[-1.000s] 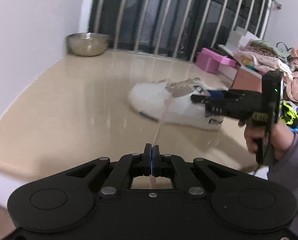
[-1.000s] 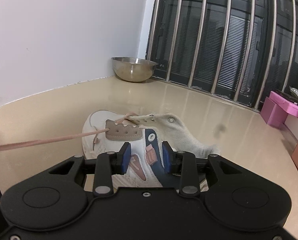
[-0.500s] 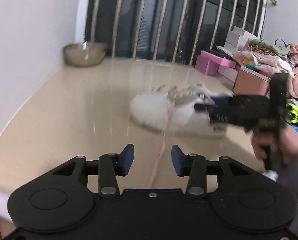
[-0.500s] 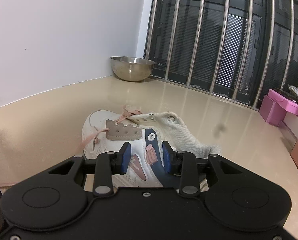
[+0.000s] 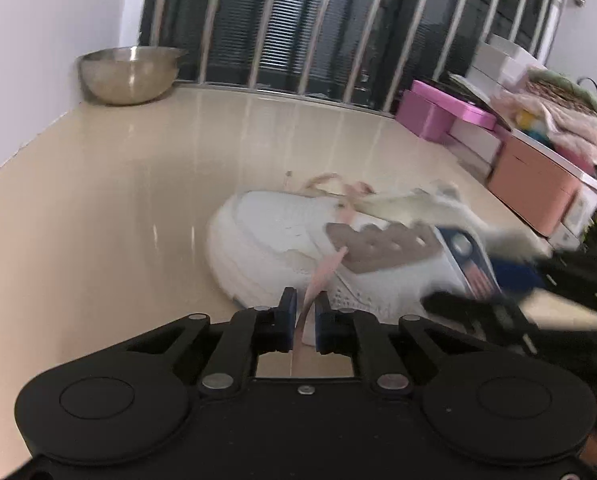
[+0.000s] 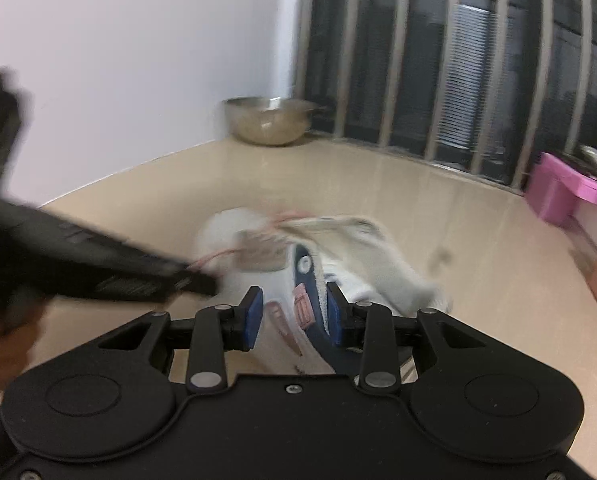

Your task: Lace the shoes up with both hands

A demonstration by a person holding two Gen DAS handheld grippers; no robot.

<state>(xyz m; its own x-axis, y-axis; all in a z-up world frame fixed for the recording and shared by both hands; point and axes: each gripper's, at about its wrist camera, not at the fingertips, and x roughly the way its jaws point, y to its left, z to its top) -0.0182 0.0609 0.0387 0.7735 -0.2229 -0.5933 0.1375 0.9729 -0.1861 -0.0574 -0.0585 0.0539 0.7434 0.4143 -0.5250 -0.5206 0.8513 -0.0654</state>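
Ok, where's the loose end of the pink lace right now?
In the left wrist view the pink lace runs down from the shoe's lowest eyelet and passes between the left gripper's nearly closed pads, low centre.

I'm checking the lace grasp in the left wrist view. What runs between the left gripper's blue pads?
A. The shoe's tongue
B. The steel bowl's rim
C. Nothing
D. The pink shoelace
D: the pink shoelace leads down from the shoe into the narrow gap between the left gripper's pads, which stand slightly apart.

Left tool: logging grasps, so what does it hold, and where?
Nothing gripped: the pink lace passes between the left tool's open pads, near the shoe's side.
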